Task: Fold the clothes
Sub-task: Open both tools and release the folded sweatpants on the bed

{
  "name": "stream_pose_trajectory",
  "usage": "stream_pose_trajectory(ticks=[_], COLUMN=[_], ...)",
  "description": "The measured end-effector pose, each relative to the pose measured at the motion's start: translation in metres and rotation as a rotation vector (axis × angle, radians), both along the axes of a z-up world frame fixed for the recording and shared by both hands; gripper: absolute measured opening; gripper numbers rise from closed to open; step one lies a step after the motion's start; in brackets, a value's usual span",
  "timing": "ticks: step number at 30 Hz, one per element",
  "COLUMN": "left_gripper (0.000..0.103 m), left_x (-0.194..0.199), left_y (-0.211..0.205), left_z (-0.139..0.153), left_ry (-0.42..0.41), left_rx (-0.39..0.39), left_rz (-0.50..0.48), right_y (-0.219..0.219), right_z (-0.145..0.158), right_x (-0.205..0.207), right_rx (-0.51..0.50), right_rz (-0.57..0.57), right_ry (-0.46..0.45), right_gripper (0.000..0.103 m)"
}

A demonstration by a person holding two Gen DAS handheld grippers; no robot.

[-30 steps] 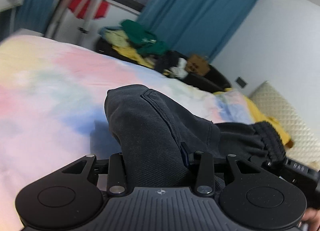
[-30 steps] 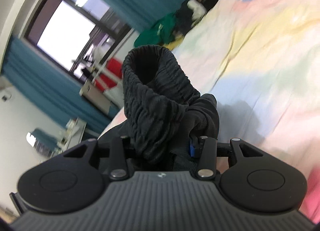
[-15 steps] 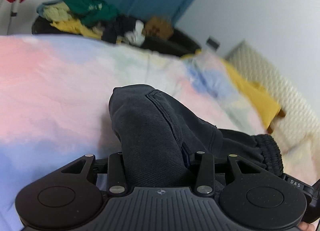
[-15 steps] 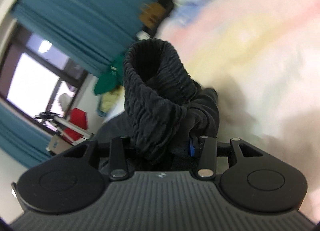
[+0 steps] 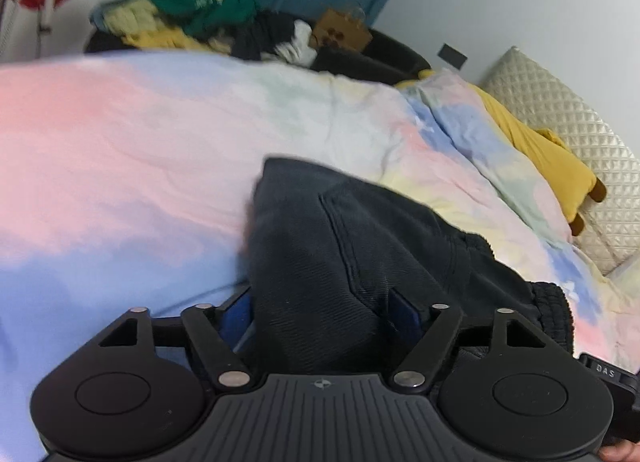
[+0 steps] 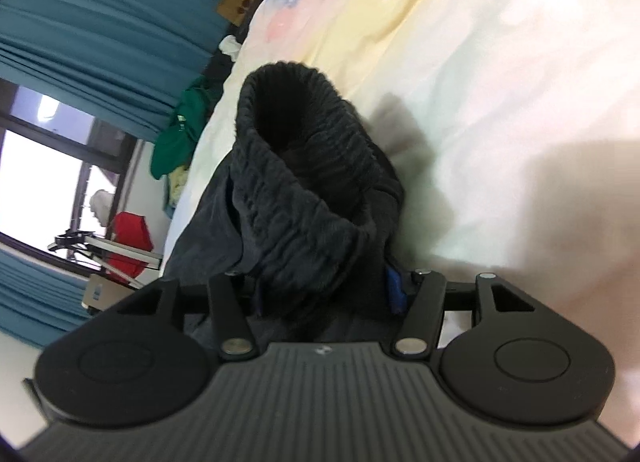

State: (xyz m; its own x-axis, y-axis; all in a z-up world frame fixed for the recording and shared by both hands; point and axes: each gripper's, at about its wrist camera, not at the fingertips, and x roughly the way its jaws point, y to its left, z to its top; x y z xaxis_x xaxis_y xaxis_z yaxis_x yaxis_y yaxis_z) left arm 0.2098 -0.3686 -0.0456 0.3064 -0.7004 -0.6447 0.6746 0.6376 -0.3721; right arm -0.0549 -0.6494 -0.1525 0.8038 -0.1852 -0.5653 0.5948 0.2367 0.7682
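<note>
My left gripper (image 5: 320, 310) has just been opening its jaws, and they now stand wide. The dark pants (image 5: 344, 262) still lie between them, but the blue pad (image 5: 236, 316) on the left side has come off the cloth. The pants rest on the bed (image 5: 120, 142), right in front of this gripper. Far ahead I see a pile of clothes (image 5: 192, 10), and off to the right a yellow plush toy (image 5: 552, 166).

My right gripper (image 6: 320, 294) has also just been opening. The stretchy waistband (image 6: 304, 166) of the pants (image 6: 208, 222) bunches up between its jaws. I cannot tell if the pads still squeeze it. The bed (image 6: 480, 82) spreads out ahead and to the right.
</note>
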Motion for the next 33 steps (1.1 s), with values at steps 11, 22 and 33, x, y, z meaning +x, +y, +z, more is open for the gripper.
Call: stream_pose_trajectory(ticks=[11,22,33], left_gripper=[0.087,0.103,0.103], left_x=[-0.087,-0.207,-0.278], left_y=[0.075,0.154,0.236], left_z=[0.127,0.209,0.216], left_ry=[-0.186,-0.383,-0.497], left_rx=[-0.036,-0.073,-0.06], left_rz=[0.003,0.025,0.089], right_y=[0.054,0.153,0.251], right_z=[0.123,0.228,0.253], right_x=[-0.057,-0.103,-0.11], right_rx=[-0.321,-0.653,-0.859], right_rz=[0.111,0.195,0.21], right_ry=[0.069,0.042,-0.001], right_gripper=[0.058,0.085,0.103])
